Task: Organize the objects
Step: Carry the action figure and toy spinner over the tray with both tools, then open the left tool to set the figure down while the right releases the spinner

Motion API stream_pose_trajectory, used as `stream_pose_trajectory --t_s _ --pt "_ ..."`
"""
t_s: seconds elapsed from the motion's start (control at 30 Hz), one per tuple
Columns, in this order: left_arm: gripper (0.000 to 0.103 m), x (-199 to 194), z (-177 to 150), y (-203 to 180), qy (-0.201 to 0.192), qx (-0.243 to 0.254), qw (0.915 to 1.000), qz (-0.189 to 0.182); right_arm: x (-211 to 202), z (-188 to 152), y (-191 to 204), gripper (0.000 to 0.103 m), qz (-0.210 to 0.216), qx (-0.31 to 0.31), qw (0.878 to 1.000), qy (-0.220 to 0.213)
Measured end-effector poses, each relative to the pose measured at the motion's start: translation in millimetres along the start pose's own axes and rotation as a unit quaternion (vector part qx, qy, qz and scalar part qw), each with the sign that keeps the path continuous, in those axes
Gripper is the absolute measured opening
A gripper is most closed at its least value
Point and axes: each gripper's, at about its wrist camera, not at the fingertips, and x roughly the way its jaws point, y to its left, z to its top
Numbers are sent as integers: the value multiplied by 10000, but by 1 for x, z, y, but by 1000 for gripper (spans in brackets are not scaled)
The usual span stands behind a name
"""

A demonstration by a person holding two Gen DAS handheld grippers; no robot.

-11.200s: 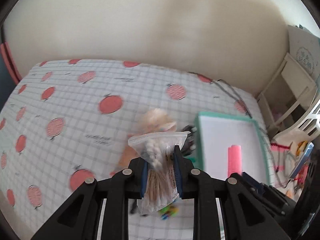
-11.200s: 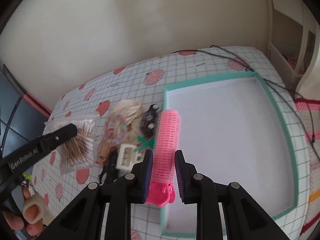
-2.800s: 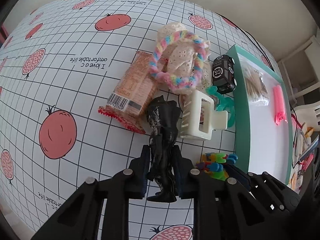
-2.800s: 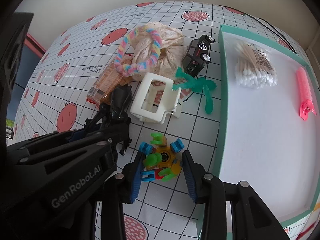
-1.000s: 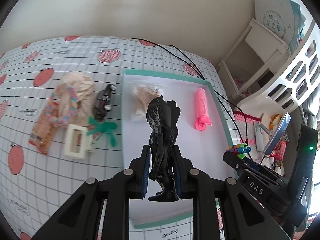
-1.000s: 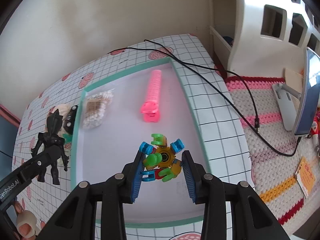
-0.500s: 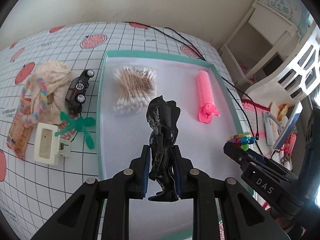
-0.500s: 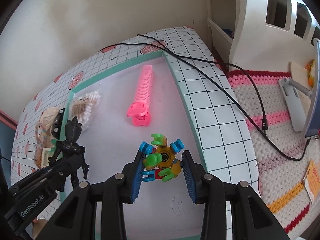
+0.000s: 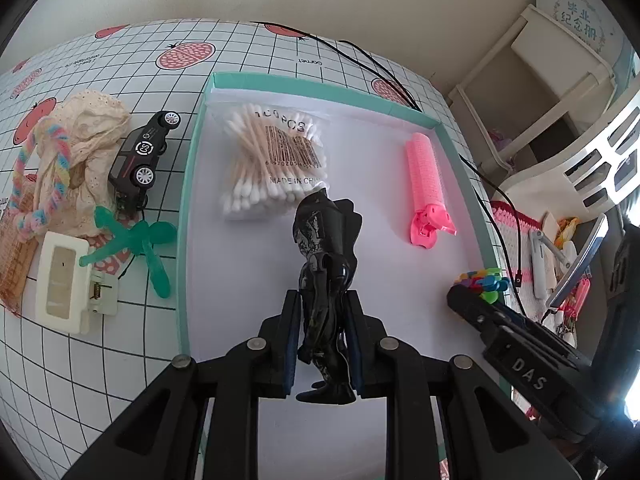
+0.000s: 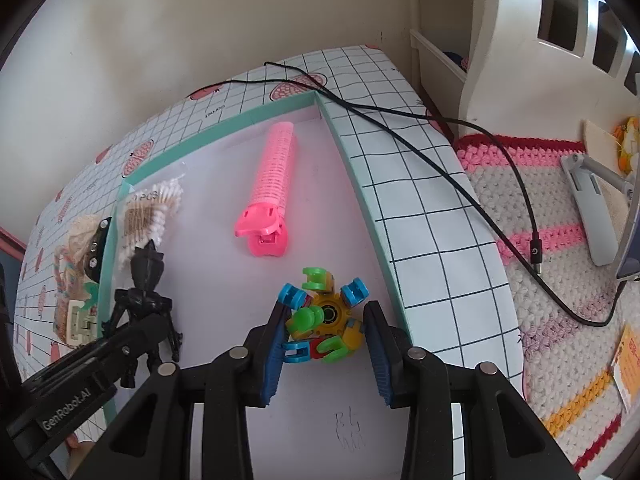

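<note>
Since half a second ago we have brought both grippers lower and further in over the tray (image 9: 188,216), so the cotton swabs (image 9: 276,168) and the pink hair roller (image 9: 425,184) now loom larger ahead of our jaws. Our left gripper (image 9: 324,340) is clamped tight on the black figure (image 9: 326,264), gripping it about the legs so that the body stands out ahead of the jaws, over the tray's white floor; we judge this hold keeps it clear of the swabs just beyond its head. Our right gripper (image 10: 326,340) has its jaws spread fairly wide, with the colourful toy (image 10: 324,316) between them; the left pad touches a blue piece, but whether the right pad touches we cannot tell, so it may be held or just let go. The toy sits near the tray's right wall, short of the roller, which suggests we are setting each thing down in its own bare patch. The left view alone shows what is still outside the tray, left of our jaws: the toy car (image 9: 142,156), the green bow (image 9: 132,240), the white hair clip (image 9: 66,280), the cloth (image 9: 92,148) and the braided ring (image 9: 38,184). The right view alone shows the toy's seat between the pads, the black cable (image 10: 440,136) running past the tray's far corner, and the crocheted rug (image 10: 560,280) off to the right.
</note>
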Motion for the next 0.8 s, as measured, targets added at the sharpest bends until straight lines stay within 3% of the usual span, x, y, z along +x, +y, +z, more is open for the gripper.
stream_pose_trajectory --t_s 0.33,0.5,0.8 --pt "22 -4 4 1 76 22 10000 39 1 0 1 41 30 -13 10000 9" --pt "33 -8 6 2 50 11 9999 122 -3 2 1 41 86 5 9999 -54" --pt "37 -26 11 5 -73 58 9999 144 -13 5 4 43 156 0 9997 -179"
